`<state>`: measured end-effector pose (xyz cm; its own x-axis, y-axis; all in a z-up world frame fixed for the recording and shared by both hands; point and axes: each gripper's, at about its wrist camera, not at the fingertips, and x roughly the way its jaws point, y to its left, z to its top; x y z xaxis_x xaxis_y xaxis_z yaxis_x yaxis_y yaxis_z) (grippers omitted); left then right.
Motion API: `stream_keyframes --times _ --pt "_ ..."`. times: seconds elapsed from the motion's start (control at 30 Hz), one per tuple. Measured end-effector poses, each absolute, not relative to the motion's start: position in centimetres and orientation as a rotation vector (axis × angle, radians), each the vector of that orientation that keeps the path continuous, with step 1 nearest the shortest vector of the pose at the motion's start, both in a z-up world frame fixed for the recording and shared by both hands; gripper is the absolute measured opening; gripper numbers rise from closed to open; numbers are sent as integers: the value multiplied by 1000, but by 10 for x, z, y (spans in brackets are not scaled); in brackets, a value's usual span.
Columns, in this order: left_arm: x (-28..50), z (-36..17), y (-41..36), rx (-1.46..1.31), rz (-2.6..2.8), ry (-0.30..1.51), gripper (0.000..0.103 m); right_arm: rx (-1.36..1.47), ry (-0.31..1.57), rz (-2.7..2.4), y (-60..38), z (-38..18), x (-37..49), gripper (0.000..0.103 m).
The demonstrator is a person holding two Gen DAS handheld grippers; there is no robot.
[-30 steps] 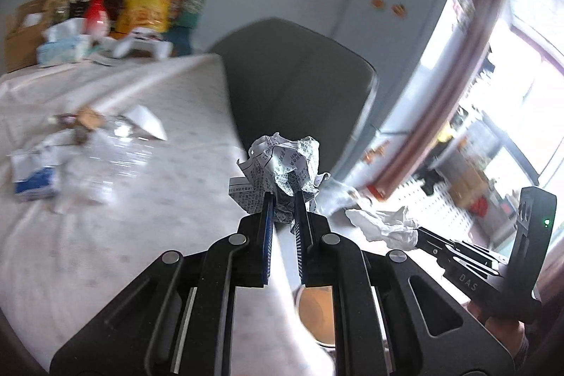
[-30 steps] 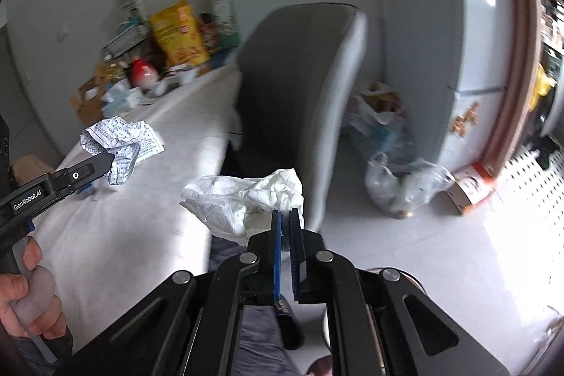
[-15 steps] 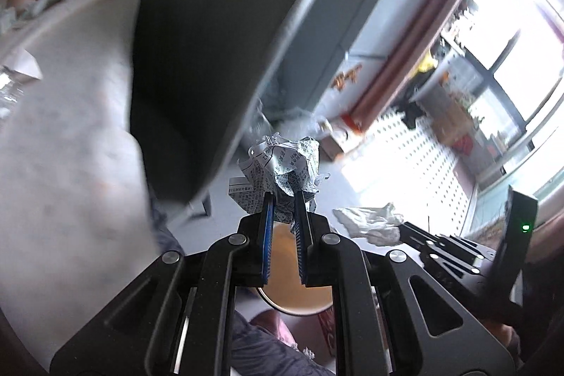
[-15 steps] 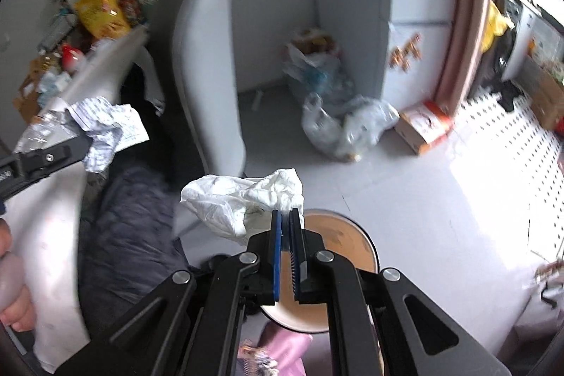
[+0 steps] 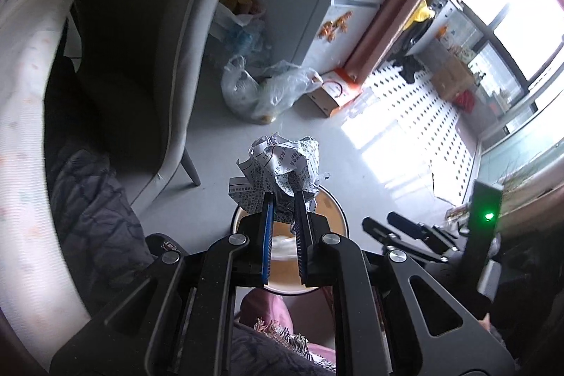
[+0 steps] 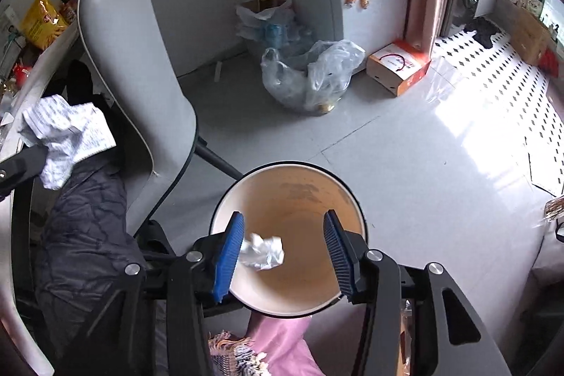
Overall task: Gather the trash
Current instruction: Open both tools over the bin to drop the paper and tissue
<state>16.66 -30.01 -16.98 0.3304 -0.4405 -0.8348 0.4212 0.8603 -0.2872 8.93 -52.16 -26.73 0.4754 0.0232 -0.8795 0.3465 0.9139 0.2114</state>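
With the right gripper opening empty over the waste bin at lower centre, its white wad already inside, the left gripper pinches the crumpled printed paper above the rim, where a hasty release could spill it onto the floor.

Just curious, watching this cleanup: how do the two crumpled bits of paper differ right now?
The printed paper ball is pinched in the left gripper; the white wad lies loose inside the bin, below the right gripper, whose jaws are opening. The printed one looks bigger. Both are crumpled trash.
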Motion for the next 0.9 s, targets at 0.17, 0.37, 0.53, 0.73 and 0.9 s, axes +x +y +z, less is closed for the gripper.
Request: stream_keyframes --times 0.17,0.37,0.53,0.73,0.9 --pt "162 -180 -317 13 -597 1126 12 393 1037 -255 -542 -255 73 50" --pt "163 -192 -345 40 -635 1169 12 402 974 -303 -565 -229 54 55" --pt "165 -197 -364 36 -669 1201 52 410 931 -329 -578 -213 47 58" --pt "160 -170 -349 15 -627 1113 87 454 912 -331 -583 -211 44 58" --pt "163 -142 -323 -5 -558 1033 93 432 890 -298 -567 -201 49 68"
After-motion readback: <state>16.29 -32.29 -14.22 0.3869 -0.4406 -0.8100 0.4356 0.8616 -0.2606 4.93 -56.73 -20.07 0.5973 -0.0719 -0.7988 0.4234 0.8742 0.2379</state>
